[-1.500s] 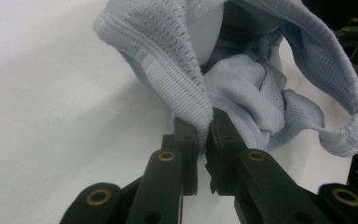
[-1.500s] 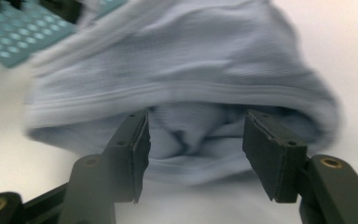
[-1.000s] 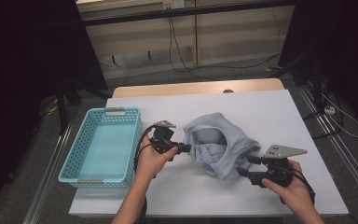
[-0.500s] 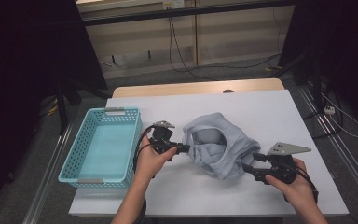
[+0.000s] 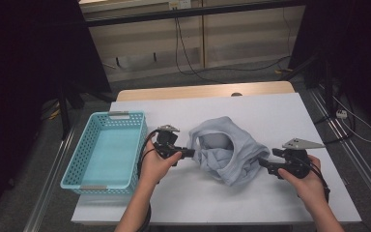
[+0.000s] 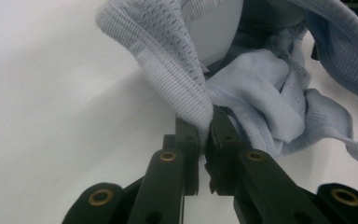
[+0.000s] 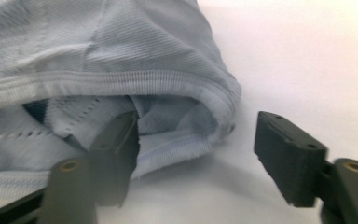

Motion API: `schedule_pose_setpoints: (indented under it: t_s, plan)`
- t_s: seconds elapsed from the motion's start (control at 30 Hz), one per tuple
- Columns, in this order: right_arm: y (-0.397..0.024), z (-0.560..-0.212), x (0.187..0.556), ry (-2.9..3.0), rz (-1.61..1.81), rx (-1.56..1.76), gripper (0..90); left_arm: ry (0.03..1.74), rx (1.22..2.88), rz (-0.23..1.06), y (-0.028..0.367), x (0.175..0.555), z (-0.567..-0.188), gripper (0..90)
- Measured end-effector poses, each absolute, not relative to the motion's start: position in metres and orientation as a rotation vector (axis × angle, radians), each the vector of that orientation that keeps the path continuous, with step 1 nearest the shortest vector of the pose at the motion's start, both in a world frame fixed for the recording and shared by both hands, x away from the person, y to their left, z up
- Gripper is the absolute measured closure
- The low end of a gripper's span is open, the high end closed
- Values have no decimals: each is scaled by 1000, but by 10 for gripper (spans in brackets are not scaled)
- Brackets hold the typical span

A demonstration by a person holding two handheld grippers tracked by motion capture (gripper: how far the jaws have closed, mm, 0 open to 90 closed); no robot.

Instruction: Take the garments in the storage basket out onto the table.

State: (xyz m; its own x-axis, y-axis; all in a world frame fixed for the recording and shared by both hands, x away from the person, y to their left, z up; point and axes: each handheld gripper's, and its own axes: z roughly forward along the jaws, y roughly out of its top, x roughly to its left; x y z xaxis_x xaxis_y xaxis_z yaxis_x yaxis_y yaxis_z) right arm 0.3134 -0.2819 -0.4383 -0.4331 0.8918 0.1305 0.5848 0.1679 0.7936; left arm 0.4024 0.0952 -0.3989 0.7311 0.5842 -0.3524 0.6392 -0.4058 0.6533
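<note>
Pale blue knit fabric, a crumpled garment [image 5: 227, 150], lies bunched on the white desk [image 5: 280, 116] about midway between its left and right edges, nearer the front edge than the back. The left tongs [image 5: 192, 153] are clamped tight on a ribbed hem of the garment at its left side; in the left gripper view the two black jaws press together with the ribbed band [image 6: 186, 100] pinched between them, and the cloth rises up from the grip in a fold. The right tongs [image 5: 262, 163] sit at the garment's right lower corner with the jaws standing partly apart. In the right gripper view one jaw lies against or just under the hemmed edge [image 7: 121, 84] of the cloth, while the other jaw stands clear over bare desk, so nothing is gripped there. A light blue plastic basket [image 5: 77, 159] stands at the desk's left edge, well apart from the garment.
</note>
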Motion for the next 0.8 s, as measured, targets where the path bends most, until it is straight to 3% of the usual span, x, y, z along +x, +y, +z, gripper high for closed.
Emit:
schedule_pose_setpoints:
  t_s: [0.07, 0.17, 0.23, 0.8]
  plan:
    - [-278, -441, 317, 2104, 1166, 1390, 475, 921, 2116, -82, 96, 403, -399, 844]
    - [-272, -444, 318, 2142, 1142, 1365, 747, 931, 2102, -69, 98, 404, -398, 844]
    - [-268, -443, 317, 2175, 1175, 1346, 824, 938, 2088, -67, 100, 406, -398, 844]
    - [-210, -437, 289, 2458, 1298, 1109, 857, 934, 2033, -71, 97, 423, -391, 843]
